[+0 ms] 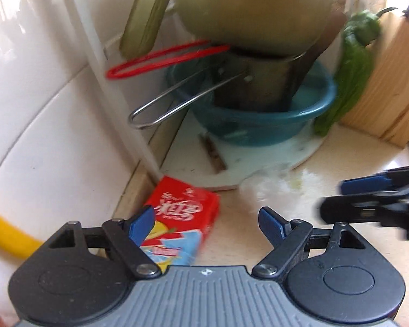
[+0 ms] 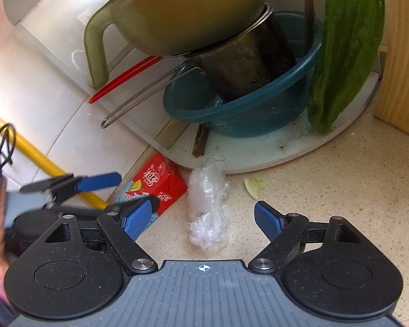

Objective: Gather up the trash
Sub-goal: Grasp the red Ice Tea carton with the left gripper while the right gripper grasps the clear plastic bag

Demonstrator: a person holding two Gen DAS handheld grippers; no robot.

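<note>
A red drink carton [image 1: 182,215] lies on the speckled counter against the tiled wall. My left gripper [image 1: 204,211] hovers over it, open, its left pad above the carton's near end and nothing pinched. Beside the carton lies a crumpled wad of clear plastic wrap [image 2: 208,204]. My right gripper [image 2: 201,205] stands open around that wad without pressing on it. A small pale leaf scrap [image 2: 255,186] lies just right of the wad. Each gripper shows in the other's view: the right gripper [image 1: 368,199] and the left gripper [image 2: 117,190].
Behind the trash, a white board [image 2: 259,152] carries a teal basin [image 2: 259,120] holding a metal pot [image 2: 248,62], topped by a green jug [image 2: 177,13]. A green pepper [image 2: 346,54] leans on a wooden block [image 2: 400,68]. A yellow pipe [image 2: 41,160] runs along the wall.
</note>
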